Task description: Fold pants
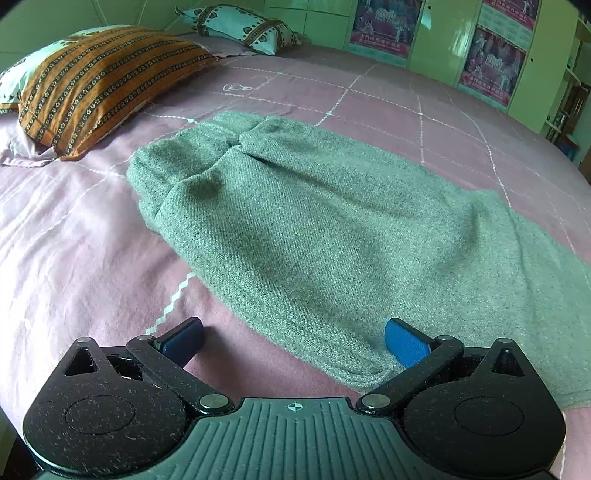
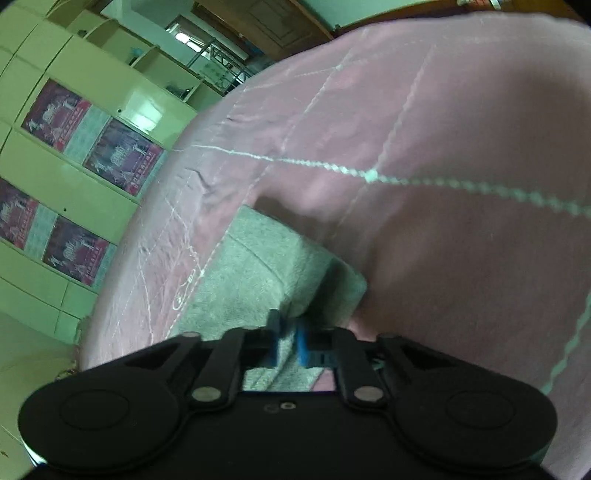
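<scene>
Grey-green knit pants (image 1: 314,229) lie on the pink bed sheet (image 1: 74,240), legs folded together and running from the near right toward the pillows. My left gripper (image 1: 293,341) is open just above the sheet at the pants' near edge; its right blue pad (image 1: 404,345) rests on the fabric and its left pad (image 1: 183,339) is over bare sheet. In the right wrist view my right gripper (image 2: 288,345) is shut on an edge of the pants (image 2: 258,266), which stretch away from the fingers over the sheet (image 2: 443,129). That view is blurred.
An orange striped pillow (image 1: 99,81) and a light patterned pillow (image 1: 240,26) lie at the head of the bed. Green cabinets with posters (image 1: 495,55) stand beyond the far side; they also show in the right wrist view (image 2: 74,155).
</scene>
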Available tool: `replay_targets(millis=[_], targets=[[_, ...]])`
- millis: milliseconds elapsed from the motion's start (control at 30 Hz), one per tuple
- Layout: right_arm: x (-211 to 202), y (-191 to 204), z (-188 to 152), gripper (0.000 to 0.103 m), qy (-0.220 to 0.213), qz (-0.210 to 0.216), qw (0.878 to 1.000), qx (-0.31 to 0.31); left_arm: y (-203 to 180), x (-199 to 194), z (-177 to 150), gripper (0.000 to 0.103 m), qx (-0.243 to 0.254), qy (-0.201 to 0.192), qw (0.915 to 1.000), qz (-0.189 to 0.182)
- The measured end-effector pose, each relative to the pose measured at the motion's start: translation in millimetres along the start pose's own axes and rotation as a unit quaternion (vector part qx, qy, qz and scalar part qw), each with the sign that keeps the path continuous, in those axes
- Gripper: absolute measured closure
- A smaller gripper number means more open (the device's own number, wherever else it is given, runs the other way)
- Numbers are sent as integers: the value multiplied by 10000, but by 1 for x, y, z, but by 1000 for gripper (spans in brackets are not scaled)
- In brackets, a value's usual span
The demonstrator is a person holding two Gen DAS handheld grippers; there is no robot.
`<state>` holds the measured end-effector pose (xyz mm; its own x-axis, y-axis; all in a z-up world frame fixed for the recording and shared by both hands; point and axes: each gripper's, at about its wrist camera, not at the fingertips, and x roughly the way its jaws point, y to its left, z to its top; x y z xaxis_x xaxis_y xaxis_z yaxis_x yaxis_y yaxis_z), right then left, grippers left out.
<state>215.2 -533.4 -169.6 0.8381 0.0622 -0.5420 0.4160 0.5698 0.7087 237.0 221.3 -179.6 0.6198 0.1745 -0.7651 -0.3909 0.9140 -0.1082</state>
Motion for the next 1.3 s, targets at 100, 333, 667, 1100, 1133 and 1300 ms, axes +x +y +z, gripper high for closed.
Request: replay_targets(millis=[100, 333, 667, 1100, 1133, 1300], targets=[[-25, 12, 7, 103, -220, 321, 9990, -221, 1, 0, -1, 0, 19, -13, 10000, -48], [-6, -26, 0, 102, 255, -32, 9996, 109, 3, -1, -2, 0, 15, -46, 9999, -94], [-6, -35, 5, 88, 142, 17, 9993, 332, 1, -1, -4, 0, 33, -64, 9999, -80], [-5, -33, 8, 85, 59, 358, 9975, 609, 1, -1, -5, 0, 14, -108, 9999, -52], [0, -32, 9, 85, 130, 277, 9978, 587, 1, -1, -5, 0, 9, -110, 9999, -49], [12, -21, 13, 103, 257, 146, 9987, 423, 2, -1, -5, 0, 13, -107, 9999, -60]])
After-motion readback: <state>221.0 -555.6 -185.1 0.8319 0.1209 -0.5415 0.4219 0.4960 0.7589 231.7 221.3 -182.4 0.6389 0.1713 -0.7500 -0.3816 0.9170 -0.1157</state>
